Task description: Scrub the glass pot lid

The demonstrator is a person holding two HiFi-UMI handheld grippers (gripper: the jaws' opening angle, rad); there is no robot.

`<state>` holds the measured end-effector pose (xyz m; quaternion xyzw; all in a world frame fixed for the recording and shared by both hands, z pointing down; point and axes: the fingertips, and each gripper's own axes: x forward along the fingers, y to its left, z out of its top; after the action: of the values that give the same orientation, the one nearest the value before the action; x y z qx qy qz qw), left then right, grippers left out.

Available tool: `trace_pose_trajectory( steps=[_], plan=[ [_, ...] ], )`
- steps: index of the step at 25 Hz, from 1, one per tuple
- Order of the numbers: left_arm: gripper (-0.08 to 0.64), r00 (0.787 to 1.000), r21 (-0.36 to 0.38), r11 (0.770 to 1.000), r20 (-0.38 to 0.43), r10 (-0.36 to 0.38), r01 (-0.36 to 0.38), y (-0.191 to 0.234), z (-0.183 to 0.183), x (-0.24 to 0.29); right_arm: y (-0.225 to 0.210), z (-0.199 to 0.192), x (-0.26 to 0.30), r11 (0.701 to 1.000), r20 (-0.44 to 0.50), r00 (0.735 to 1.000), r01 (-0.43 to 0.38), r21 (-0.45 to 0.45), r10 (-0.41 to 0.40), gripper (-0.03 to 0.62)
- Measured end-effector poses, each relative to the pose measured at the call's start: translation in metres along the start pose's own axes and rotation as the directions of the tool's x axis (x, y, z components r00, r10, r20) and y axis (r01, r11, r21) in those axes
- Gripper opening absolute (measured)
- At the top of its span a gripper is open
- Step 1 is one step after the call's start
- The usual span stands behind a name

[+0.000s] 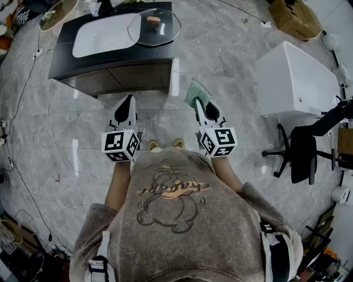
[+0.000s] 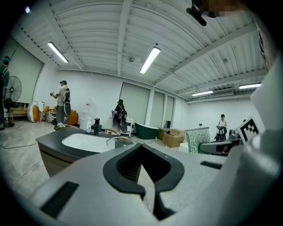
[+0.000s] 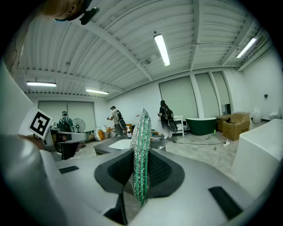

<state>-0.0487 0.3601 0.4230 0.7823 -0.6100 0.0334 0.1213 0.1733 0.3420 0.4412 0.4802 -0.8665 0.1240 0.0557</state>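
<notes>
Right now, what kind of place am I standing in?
Probably an open workshop or test hall, not a home: a vanity counter with sink stands alone on grey floor tile, a green bathtub sits loose beyond, plus cardboard boxes and an office chair.

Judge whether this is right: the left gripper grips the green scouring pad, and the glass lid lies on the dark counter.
Wrong gripper. The green scouring pad is gripped by the right gripper, as the right gripper view shows; the left gripper is shut on nothing. The glass lid does lie on the dark counter.
</notes>
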Motion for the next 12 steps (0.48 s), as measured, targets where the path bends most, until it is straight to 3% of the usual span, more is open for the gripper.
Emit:
trace_pose_trajectory(
  steps=[12],
  plan=[
    [0.009,1.000,-0.002,1.000,-0.004,-0.024,0.024,0.014,-0.002,-0.013,0.018,-0.005,-0.001,0.999,0.009,1.000,0.014,0.044,-0.014,0.083]
  ],
)
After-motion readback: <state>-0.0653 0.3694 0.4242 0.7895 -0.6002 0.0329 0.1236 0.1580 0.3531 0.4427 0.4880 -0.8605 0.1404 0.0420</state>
